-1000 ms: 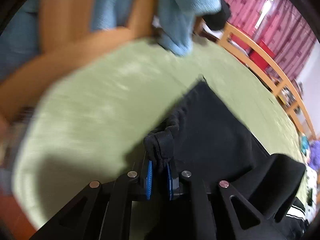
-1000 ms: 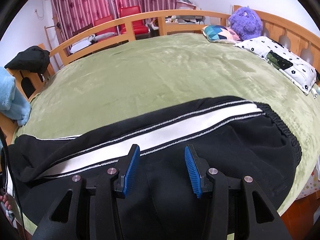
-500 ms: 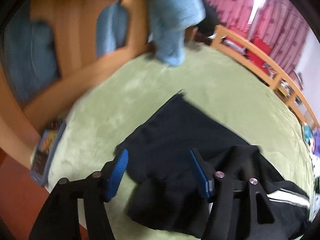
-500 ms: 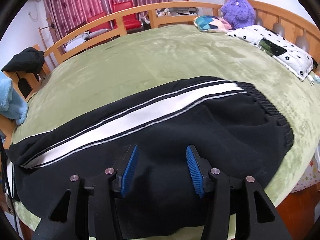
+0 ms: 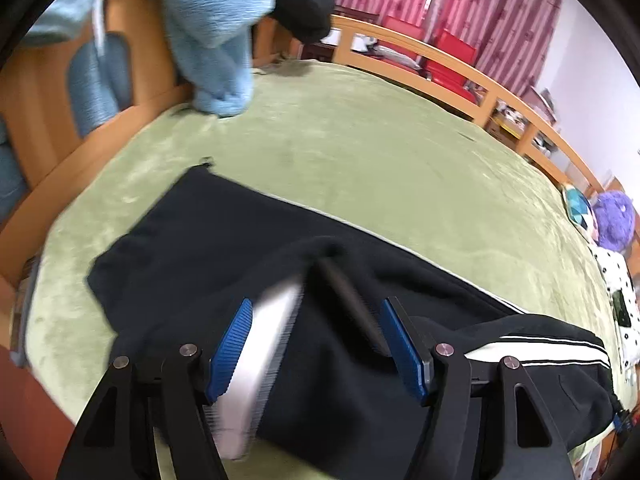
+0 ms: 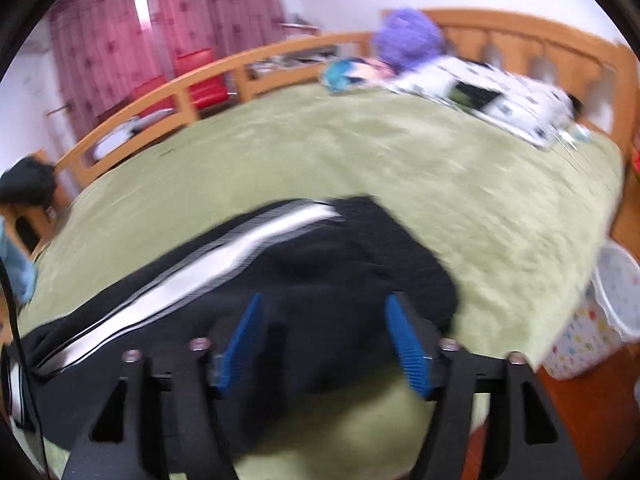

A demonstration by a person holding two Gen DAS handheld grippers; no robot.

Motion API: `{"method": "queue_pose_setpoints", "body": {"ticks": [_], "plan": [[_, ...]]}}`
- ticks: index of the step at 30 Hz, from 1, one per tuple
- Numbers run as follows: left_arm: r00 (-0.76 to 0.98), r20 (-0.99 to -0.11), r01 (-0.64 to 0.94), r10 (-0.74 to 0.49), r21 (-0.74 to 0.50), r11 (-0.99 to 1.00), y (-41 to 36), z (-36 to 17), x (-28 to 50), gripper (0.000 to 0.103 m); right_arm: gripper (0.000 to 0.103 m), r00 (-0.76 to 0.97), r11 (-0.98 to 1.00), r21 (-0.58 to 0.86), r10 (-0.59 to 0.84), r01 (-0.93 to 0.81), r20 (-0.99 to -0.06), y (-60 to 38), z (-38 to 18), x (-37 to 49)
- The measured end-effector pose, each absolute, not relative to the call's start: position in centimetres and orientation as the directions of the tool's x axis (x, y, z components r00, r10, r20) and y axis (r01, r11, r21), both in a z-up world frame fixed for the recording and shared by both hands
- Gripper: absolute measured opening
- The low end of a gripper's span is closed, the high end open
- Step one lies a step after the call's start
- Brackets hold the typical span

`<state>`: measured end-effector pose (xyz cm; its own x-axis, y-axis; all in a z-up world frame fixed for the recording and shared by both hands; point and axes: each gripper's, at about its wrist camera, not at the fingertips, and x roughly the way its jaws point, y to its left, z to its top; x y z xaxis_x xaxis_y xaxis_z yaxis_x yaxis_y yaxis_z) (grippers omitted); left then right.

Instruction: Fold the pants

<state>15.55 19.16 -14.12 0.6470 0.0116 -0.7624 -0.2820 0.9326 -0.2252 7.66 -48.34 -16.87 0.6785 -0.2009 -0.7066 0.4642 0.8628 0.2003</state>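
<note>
Black pants point(image 5: 248, 248) w/ white side stripe lie folded on the green fuzzy bed point(image 5: 380, 160), near its front edge. Left gripper point(image 5: 316, 344) and right gripper point(image 6: 324, 340) have just been opening; fingers wide apart, holding nothing, above the cloth. White basket point(image 6: 618, 292) beside bed; contents not visible.

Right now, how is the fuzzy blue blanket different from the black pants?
The light blue blanket hangs bunched over the wooden bed frame, with only its end reaching the green bedspread; the black pants lie spread out flat on it. The blanket is one plain colour; the pants have a white stripe down the side. The blanket sits far from the grippers; the pants lie right in front of them. Both are soft cloth.
</note>
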Motion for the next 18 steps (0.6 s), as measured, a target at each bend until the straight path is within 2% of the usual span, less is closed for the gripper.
{"method": "queue_pose_setpoints", "body": {"ticks": [3, 6, 7, 10, 13, 15, 17, 18], "plan": [[0.635, -0.773, -0.259, 0.002, -0.211, 0.943, 16.8, -14.1, 16.4, 0.065, 0.071, 0.68, 0.784, 0.371, -0.086, 0.497, -0.728, -51.5, -19.7, 7.4], [0.629, -0.777, -0.229, 0.005, -0.18, 0.957, 14.9, -13.7, 16.7, 0.065, 0.082, 0.711, 0.696, 0.512, 0.002, 0.504, -0.703, -53.2, -22.1, 8.0], [0.629, -0.777, -0.223, 0.016, -0.161, 0.961, 14.5, -13.5, 16.8, 0.065, 0.09, 0.722, 0.669, 0.54, 0.007, 0.51, -0.692, -53.6, -22.7, 8.6], [0.631, -0.773, -0.229, 0.071, -0.098, 0.968, 14.1, -13.0, 16.4, 0.065, 0.098, 0.72, 0.651, 0.547, 0.001, 0.527, -0.694, -53.6, -23.5, 10.5], [0.624, -0.775, -0.253, 0.101, -0.078, 0.964, 14.6, -12.8, 15.9, 0.065, 0.099, 0.705, 0.679, 0.502, -0.032, 0.536, -0.709, -53.0, -23.0, 12.7], [0.617, -0.78, -0.273, 0.103, -0.09, 0.958, 15.2, -13.0, 15.5, 0.065, 0.092, 0.704, 0.692, 0.478, -0.062, 0.541, -0.707, -53.1, -22.8, 13.4], [0.604, -0.789, -0.299, 0.109, -0.098, 0.949, 15.8, -13.2, 15.0, 0.065, 0.058, 0.717, 0.742, 0.432, -0.093, 0.513, -0.691, -52.5, -21.7, 14.3], [0.598, -0.793, -0.313, 0.115, -0.1, 0.945, 16.3, -13.3, 14.6, 0.065, 0.053, 0.727, 0.773, 0.404, -0.105, 0.489, -0.679, -52.0, -21.0, 14.8]]}}
